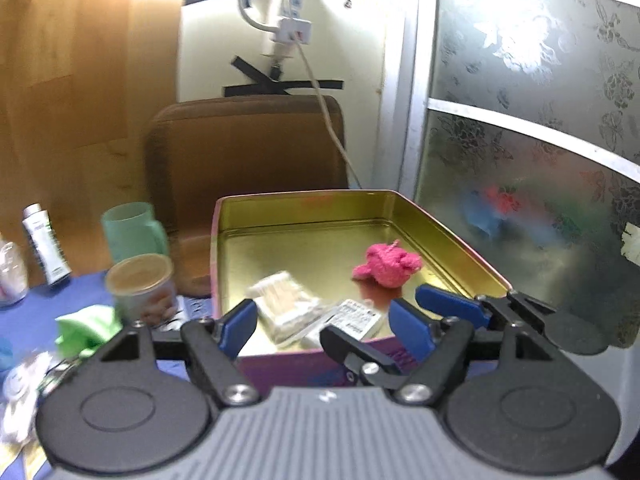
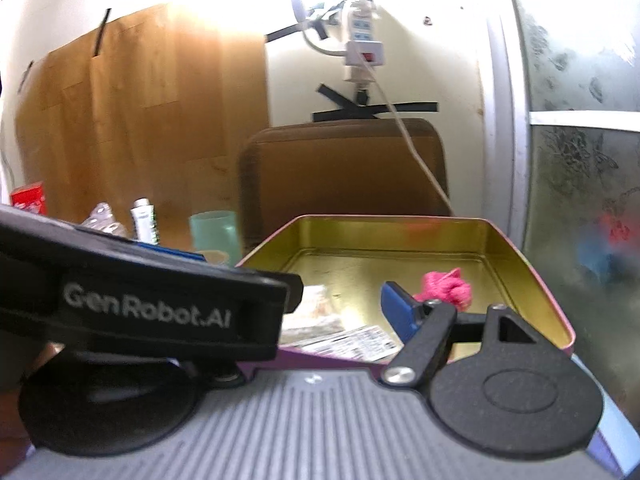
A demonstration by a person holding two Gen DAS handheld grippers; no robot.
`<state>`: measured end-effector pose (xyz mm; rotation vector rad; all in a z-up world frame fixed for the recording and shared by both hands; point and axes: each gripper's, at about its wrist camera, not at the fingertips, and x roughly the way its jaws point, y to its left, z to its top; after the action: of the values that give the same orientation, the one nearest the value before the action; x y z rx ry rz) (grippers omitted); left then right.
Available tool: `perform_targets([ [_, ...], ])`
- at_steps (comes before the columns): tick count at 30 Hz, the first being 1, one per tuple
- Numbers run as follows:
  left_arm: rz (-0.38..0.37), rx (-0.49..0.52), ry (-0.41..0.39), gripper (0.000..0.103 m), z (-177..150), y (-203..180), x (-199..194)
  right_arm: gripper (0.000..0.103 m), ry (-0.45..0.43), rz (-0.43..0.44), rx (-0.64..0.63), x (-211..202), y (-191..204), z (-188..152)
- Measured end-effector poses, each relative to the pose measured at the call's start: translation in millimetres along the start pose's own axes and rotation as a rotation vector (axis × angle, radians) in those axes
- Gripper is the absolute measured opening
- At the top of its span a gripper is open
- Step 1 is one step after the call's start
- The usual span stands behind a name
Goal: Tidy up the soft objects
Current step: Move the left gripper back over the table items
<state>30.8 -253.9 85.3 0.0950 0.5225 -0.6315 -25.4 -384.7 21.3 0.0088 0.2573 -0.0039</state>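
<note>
From the left wrist view, the left tongs (image 1: 322, 316) stand spread with nothing between their blue pads, poised at the near wall of an open tin box (image 1: 304, 200) with a gold inside and a purple outer side. In the box lie a pink knitted soft toy (image 1: 387, 265) toward the right, a clear pack of cotton swabs (image 1: 285, 300) near the front left, and a white printed packet (image 1: 352, 318) just beside the pack, at the near wall. The right tongs' blue finger (image 1: 450, 305) reaches in from the right over the box's near right corner, close to the pink toy but not touching it. Left of the box, on the desk (image 1: 28, 312) with its blue cover, stand a green cup (image 1: 130, 232), a round tub with a tan lid (image 1: 140, 284) and a white tube (image 1: 44, 244); a green cloth (image 1: 86, 326) lies nearer. A brown chair back (image 1: 244, 152) rises behind the box. From the right wrist view, the right tongs (image 2: 344, 304) are spread too and grip nothing — one blue pad shows just before the pink soft toy, while the other finger is hidden behind the black body of the left tongs, which crosses the left of the picture. The toy sits on the box floor, right of middle, with the printed packet and swab pack to its left.
</note>
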Motion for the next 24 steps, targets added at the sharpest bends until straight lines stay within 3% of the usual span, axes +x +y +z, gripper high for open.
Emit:
perform_targets([
  [11,0.122,-0.042,0.022,0.076,-42.8,46.2,-35.6,0.077,0.116,0.032,-0.026,-5.0,36.9,-27.1],
  [20,0.312,-0.104,0.157,0.076,-121.5,107.7,-34.1,0.077,0.234,0.035,-0.030,10.6,51.7,-56.9],
  [24,0.351,-0.121,0.135,0.088,-140.3,124.2,-47.6,0.076,0.267,0.060,-0.042,15.1,63.1,-61.8],
])
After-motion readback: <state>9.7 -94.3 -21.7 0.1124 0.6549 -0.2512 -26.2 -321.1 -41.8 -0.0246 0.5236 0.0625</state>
